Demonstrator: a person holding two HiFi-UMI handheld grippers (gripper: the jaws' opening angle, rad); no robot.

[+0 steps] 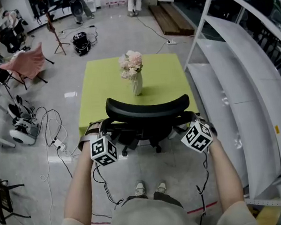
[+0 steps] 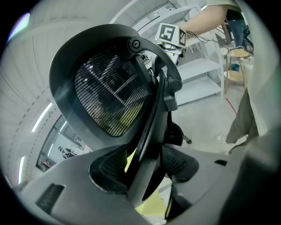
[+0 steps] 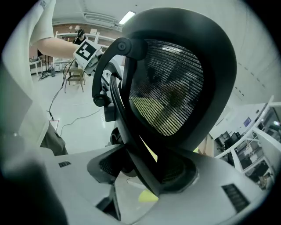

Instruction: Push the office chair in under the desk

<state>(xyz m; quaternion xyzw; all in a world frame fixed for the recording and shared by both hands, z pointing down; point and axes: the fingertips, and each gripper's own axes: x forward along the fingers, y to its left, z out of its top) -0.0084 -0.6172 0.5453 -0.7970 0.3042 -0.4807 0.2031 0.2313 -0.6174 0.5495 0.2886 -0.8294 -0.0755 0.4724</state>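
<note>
The black mesh office chair stands at the near edge of the lime-green desk, its seat tucked beneath the top and its base showing on the floor. A vase of pale flowers stands on the desk. My left gripper is at the left side of the chair back; in the left gripper view the back's frame strut runs between the jaws with a gap at one pad. My right gripper mirrors it at the right; its jaws are still opening around the strut.
A tall white shelving rack runs along the right, close to the desk. Cables and a power strip lie on the floor at the left, with a pink folding chair and a tripod beyond. My feet stand just behind the chair.
</note>
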